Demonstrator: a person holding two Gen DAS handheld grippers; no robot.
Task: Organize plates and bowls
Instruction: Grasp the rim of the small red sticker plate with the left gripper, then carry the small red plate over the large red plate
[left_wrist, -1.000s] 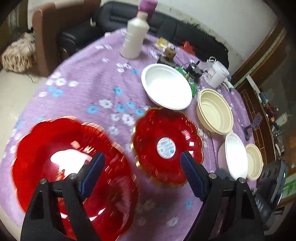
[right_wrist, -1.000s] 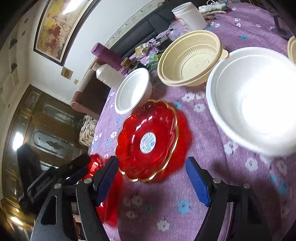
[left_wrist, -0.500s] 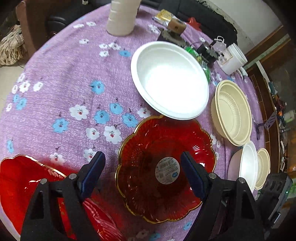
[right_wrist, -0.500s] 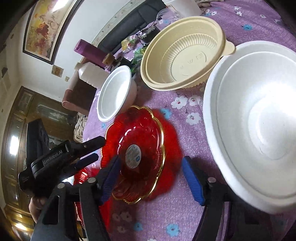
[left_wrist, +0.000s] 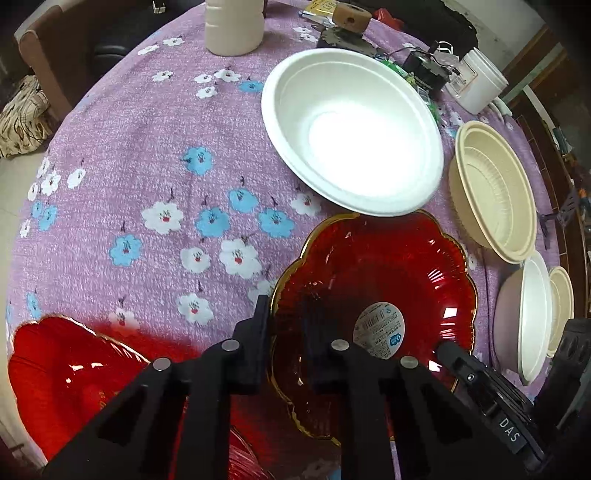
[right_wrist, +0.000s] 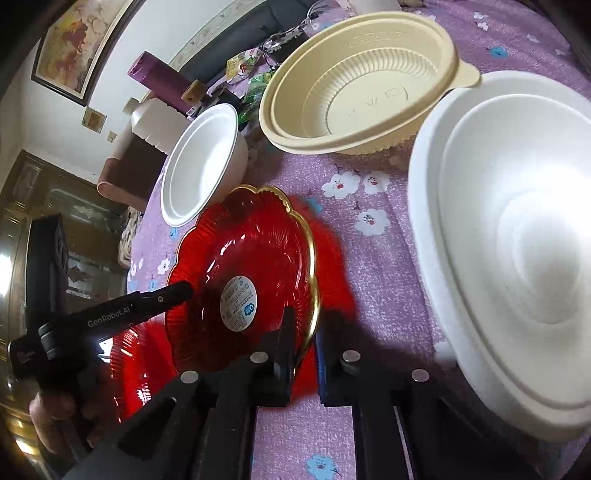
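Both tools, left tool (left_wrist: 284, 332) and right tool (right_wrist: 304, 334), are pinching the gold-rimmed scalloped red glass plate (left_wrist: 373, 295) at opposite rims; uneven lifting risks slipping.

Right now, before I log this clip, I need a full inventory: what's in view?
stickered red plate: one, red with gold rim, mid-table
second red plate: one, red, near left
white bowls: two, white, one behind the stickered red plate, one at right
cream bowls: two, cream, right side
bottle: one, white, far edge
tub: one, white, far right
tablecloth: one, purple floral, covering table
left gripper: black, shut on the stickered red plate's left rim
right gripper: black, shut on its right rim
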